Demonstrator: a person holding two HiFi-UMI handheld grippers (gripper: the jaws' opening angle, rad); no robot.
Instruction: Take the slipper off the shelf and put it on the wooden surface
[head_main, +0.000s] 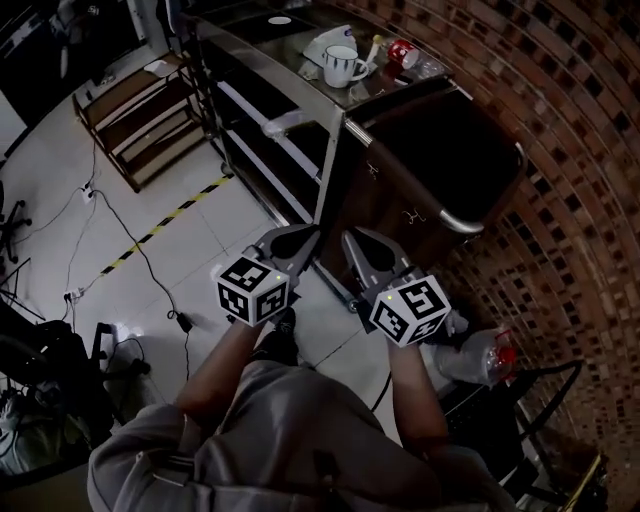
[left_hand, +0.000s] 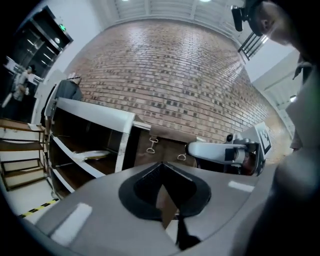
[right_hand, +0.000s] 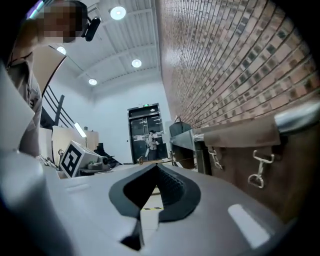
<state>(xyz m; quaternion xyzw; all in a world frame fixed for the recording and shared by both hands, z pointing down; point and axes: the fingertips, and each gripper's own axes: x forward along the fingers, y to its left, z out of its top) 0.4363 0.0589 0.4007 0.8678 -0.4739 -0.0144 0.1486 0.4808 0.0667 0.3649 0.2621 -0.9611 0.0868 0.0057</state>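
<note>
A brick wall (head_main: 560, 150) is running along the right, with a shelf (left_hand: 95, 112) and a brown cabinet (head_main: 440, 150) standing against it. The left gripper (head_main: 308, 233) and right gripper (head_main: 352, 240) are hovering side by side before the cabinet, both with jaws pressed together, holding nothing. The pale slipper (head_main: 283, 123) is lying on a shelf board, well apart from both. A mug (head_main: 340, 66) is sitting on top.
</note>
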